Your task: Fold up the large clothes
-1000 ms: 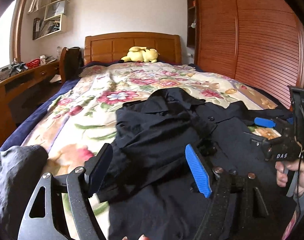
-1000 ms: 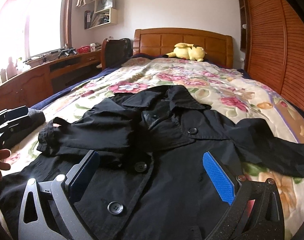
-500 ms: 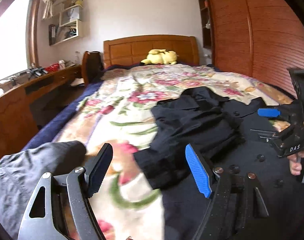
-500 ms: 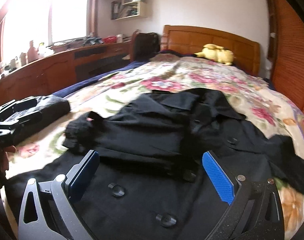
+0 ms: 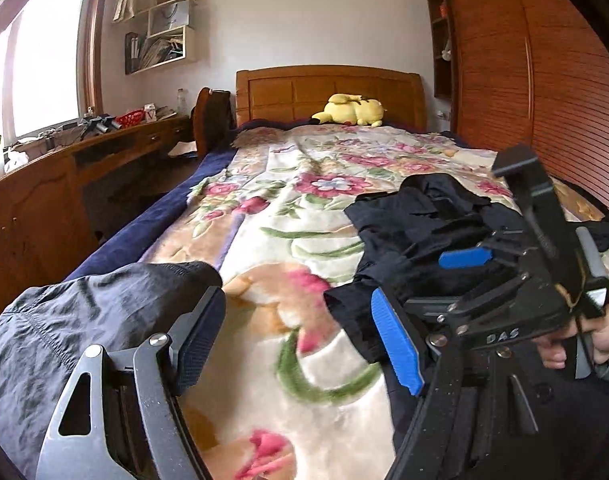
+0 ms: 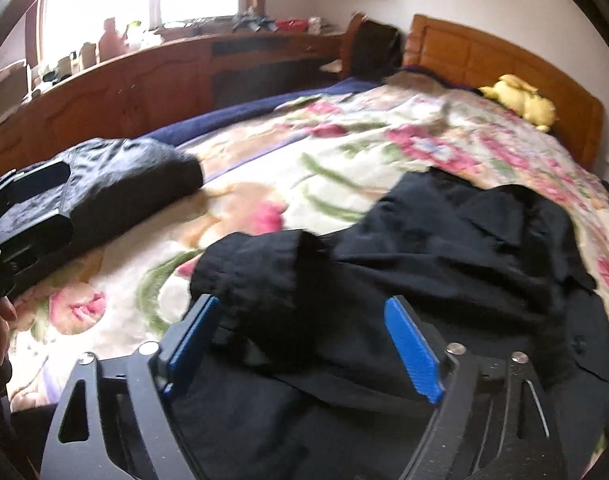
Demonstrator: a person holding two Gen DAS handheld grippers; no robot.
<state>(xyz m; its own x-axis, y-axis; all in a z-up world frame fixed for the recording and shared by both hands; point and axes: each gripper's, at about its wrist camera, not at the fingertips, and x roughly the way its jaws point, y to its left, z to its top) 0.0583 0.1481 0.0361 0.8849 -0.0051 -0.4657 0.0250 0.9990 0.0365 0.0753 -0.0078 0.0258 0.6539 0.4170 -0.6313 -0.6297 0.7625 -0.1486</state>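
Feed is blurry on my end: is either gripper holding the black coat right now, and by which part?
Nothing is held. The left gripper is open over the floral blanket; the right gripper is open with the black coat sleeve cuff just ahead, ungripped.

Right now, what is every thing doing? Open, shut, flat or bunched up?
left gripper: open, holding nothing
right gripper: open, over the coat's sleeve
black coat: rumpled on the bed, unfolded
grey garment: folded bundle beside it
yellow plush toy: lying by the headboard
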